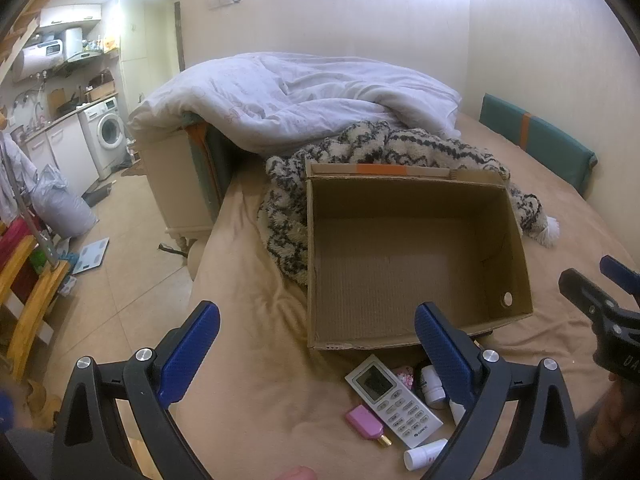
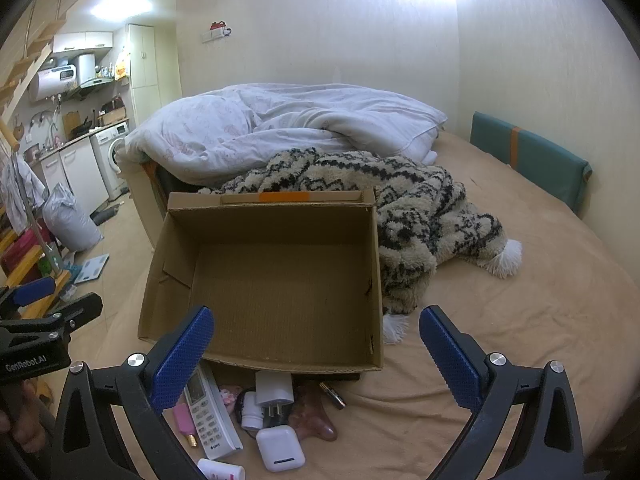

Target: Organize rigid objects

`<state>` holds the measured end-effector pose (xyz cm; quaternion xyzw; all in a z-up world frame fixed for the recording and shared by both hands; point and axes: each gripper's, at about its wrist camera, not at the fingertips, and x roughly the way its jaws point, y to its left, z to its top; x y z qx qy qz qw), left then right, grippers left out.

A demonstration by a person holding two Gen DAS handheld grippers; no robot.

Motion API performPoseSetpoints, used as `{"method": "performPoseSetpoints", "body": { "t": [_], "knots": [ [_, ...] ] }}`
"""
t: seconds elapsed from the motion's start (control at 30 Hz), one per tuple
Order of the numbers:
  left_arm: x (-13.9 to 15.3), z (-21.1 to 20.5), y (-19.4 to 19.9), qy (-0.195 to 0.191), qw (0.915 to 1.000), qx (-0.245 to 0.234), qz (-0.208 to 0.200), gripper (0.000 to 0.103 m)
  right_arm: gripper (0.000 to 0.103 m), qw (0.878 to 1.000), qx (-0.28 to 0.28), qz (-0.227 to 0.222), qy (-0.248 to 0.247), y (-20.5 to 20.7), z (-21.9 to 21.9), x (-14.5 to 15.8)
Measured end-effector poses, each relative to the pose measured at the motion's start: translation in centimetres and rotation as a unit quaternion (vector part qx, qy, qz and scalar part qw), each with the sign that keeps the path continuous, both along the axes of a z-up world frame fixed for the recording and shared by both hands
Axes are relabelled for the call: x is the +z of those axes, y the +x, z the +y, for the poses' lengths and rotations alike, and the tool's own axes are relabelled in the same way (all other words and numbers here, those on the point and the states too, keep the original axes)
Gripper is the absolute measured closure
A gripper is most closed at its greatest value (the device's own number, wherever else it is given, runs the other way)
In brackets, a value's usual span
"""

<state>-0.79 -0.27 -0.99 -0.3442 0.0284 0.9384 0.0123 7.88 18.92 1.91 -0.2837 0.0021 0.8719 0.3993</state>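
Observation:
An empty open cardboard box (image 1: 400,264) (image 2: 272,280) sits on the tan bed. In front of it lie small items: a white remote control (image 1: 394,400) (image 2: 208,416), a pink bottle (image 1: 366,424) (image 2: 185,424), a white plug adapter (image 2: 274,396), a white earbud case (image 2: 280,448), a small white jar (image 1: 432,386) (image 2: 250,412), a white tube (image 1: 424,454) (image 2: 220,470), a dark lipstick tube (image 2: 333,395) and a brown piece (image 2: 316,424). My left gripper (image 1: 316,354) is open above the bed before the box. My right gripper (image 2: 316,354) is open above the items.
A patterned fluffy blanket (image 2: 420,208) and a white duvet (image 2: 280,128) lie behind the box. A green cushion (image 2: 528,156) leans on the right wall. The bed's left edge (image 1: 200,264) drops to a tiled floor with a scale (image 1: 92,256) and a kitchen corner.

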Motion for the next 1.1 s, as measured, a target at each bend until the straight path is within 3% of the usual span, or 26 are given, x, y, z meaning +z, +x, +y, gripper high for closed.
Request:
{"method": "performPoseSetpoints", "body": {
  "t": [1.1],
  "knots": [
    [-0.38, -0.03, 0.04, 0.004, 0.9999, -0.011, -0.005, 0.005, 0.0, 1.0, -0.018, -0.003, 0.007, 0.05, -0.12, 0.09]
  ]
}}
